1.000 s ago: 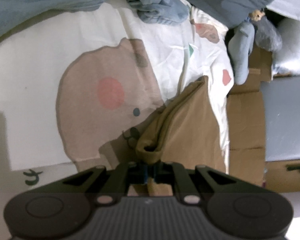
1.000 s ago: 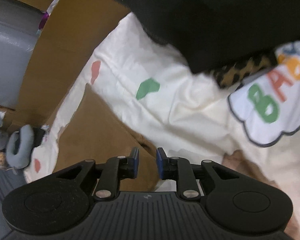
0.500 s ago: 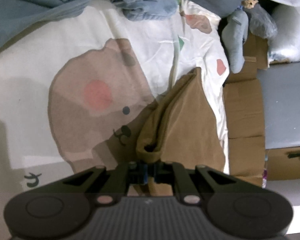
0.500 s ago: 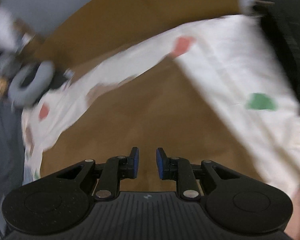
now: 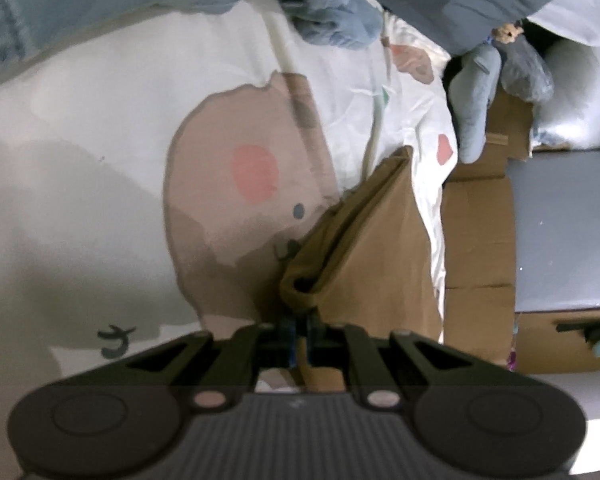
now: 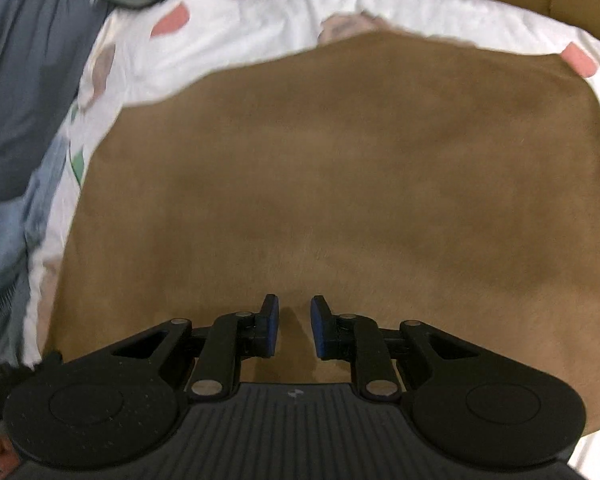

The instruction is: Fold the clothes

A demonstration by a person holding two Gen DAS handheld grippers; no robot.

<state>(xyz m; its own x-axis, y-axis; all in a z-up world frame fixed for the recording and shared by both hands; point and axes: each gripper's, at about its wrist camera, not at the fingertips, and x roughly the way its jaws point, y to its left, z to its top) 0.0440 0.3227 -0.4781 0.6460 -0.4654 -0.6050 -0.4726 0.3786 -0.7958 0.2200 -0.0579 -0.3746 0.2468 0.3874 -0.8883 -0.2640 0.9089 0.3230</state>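
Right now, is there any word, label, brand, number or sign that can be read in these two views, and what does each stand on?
No readable words, numbers or brand names in either view.
Dark hand-drawn mark on the white printed sheet: a squiggle, not legible as a letter.
Small pale emblem on the right gripper body: a logo shape, no text.
Brown garment: no visible label or print.

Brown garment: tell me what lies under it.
Under the brown garment lies a white printed bedsheet, showing along its far and left edges. The sheet directly beneath is covered, so anything there cannot be seen.
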